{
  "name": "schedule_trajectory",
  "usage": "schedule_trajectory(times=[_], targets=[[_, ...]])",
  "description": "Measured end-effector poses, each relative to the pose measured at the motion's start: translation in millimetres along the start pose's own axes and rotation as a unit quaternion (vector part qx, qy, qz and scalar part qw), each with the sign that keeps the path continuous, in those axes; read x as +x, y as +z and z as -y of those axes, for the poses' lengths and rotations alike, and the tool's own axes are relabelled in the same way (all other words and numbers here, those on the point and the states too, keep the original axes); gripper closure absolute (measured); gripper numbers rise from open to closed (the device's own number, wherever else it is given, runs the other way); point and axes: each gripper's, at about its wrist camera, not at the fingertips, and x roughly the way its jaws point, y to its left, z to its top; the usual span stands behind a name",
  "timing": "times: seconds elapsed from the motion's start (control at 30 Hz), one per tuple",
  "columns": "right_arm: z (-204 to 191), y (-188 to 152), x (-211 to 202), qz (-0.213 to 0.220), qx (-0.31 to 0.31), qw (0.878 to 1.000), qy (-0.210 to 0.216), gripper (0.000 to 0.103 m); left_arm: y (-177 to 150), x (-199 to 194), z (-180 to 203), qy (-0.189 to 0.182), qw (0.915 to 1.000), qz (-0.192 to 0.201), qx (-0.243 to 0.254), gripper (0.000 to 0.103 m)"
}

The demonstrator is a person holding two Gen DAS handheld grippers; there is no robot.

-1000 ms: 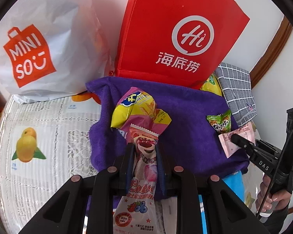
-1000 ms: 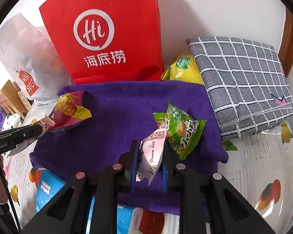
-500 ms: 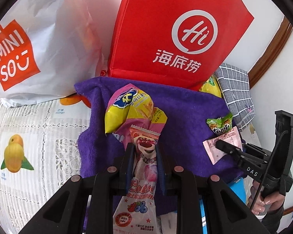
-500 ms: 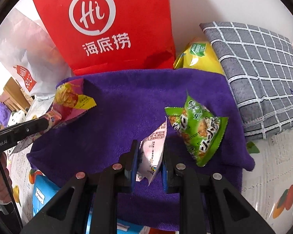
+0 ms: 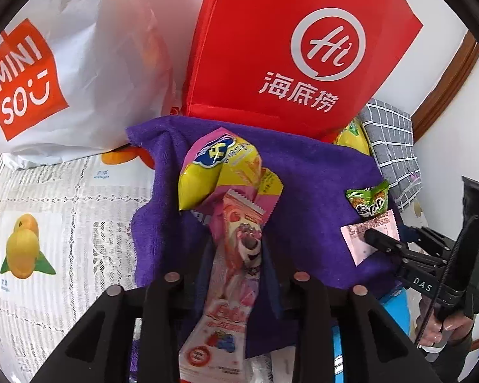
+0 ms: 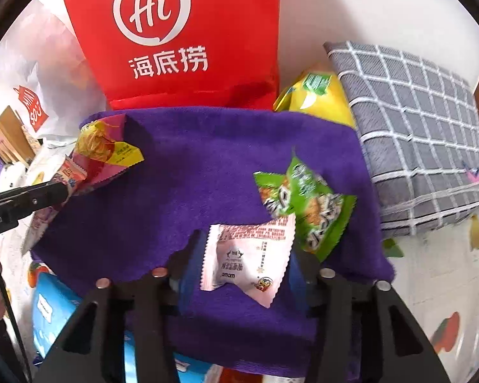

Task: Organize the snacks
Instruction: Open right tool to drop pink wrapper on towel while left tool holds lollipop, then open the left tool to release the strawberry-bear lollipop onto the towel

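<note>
A purple towel [image 5: 313,191] [image 6: 201,175] lies spread before a red Hi bag [image 5: 290,51] [image 6: 182,35]. My left gripper [image 5: 236,252] has opened around a pink bear-print snack packet [image 5: 239,249], which lies between the jaws next to a yellow and pink snack bag [image 5: 217,172] [image 6: 102,146]. My right gripper [image 6: 242,255] has opened, and a pale pink snack packet [image 6: 249,255] [image 5: 367,236] lies between its jaws on the towel. A green snack packet [image 6: 306,204] [image 5: 367,198] lies just right of it.
A white Miniso bag [image 5: 48,73] stands at the left. A grey checked cloth [image 6: 415,127] lies at the right, with a yellow bag [image 6: 316,99] behind the towel. A blue pack [image 6: 51,312] lies at the towel's near edge, on a fruit-print tablecloth [image 5: 48,223].
Both grippers moved forward over the towel and opened. The pale pink packet turned from edge-on to lying flat between the right jaws. The bear packet is loose between the left jaws.
</note>
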Motion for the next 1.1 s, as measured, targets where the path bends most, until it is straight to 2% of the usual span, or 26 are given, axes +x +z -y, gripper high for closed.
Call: schedule_trajectory(times=[0.1, 0.17, 0.23, 0.3, 0.37, 0.53, 0.83, 1.1], targets=[[5.9, -0.4, -8.1, 0.003, -0.004, 1.000, -0.008, 0.049, -0.8, 2.4, -0.9, 0.010, 0.9999, -0.011, -0.002, 0.054], [8.1, -0.4, -12.2, 0.006, -0.003, 1.000, -0.011, 0.048, -4.3, 2.2, -0.9, 0.013, 0.9998, -0.014, 0.003, 0.054], [14.0, -3.1, -19.6, 0.008, 0.000, 1.000, -0.011, 0.048, -8.3, 2.4, -0.1, 0.011, 0.9998, -0.015, 0.010, 0.055], [14.4, -3.4, -20.8, 0.008, 0.002, 1.000, -0.011, 0.048, -10.5, 3.4, 1.5, 0.009, 0.9998, -0.012, 0.014, 0.072], [12.9, -5.1, -21.5, 0.009, 0.002, 1.000, -0.013, 0.048, -11.0, 4.2, 4.1, -0.001, 0.9997, -0.013, 0.020, 0.079], [11.8, -9.1, -24.5, 0.014, 0.001, 1.000, -0.013, 0.048, -5.4, -0.3, 19.7, -0.009, 0.9990, 0.006, 0.043, 0.079], [14.0, -15.6, -31.5, 0.021, 0.002, 1.000, -0.008, 0.048, 14.1, 10.6, 27.4, -0.018, 0.9983, 0.022, 0.051, 0.079], [13.0, -17.6, -33.8, 0.024, 0.006, 1.000, 0.001, 0.048, 13.5, 19.5, 32.4, 0.000, 0.9967, 0.032, 0.075, 0.078]])
